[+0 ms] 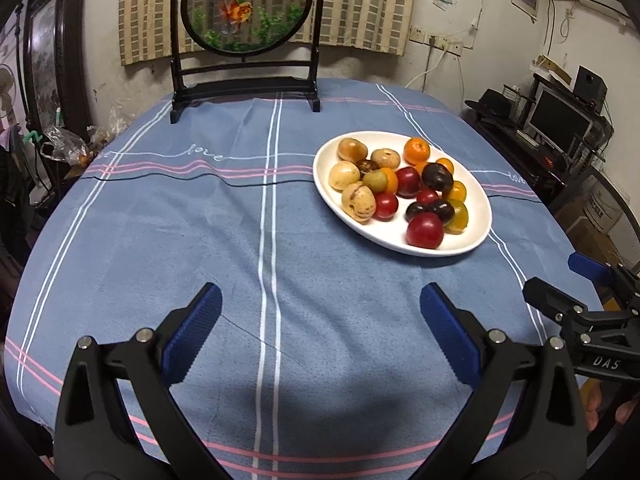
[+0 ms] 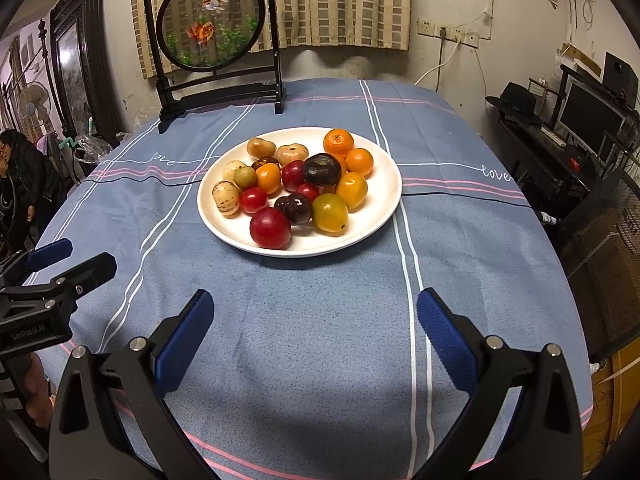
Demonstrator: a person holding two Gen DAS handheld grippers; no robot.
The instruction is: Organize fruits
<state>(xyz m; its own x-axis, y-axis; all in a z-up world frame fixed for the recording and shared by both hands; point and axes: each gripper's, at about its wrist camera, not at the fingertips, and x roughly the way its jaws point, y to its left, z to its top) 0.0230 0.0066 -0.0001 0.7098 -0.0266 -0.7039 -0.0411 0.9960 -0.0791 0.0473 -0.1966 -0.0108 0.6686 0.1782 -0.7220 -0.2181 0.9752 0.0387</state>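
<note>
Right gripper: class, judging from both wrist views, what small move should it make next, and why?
Probably ease the right gripper forward toward the red plum at the near rim of the white plate. Both it and the left gripper are open and empty, short of the plate, all the fruit is on it, and the plate lies straight ahead of the right one.

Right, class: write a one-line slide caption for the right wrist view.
Open right tool hovers over the blue tablecloth, facing a white plate piled with mixed fruits.
</note>
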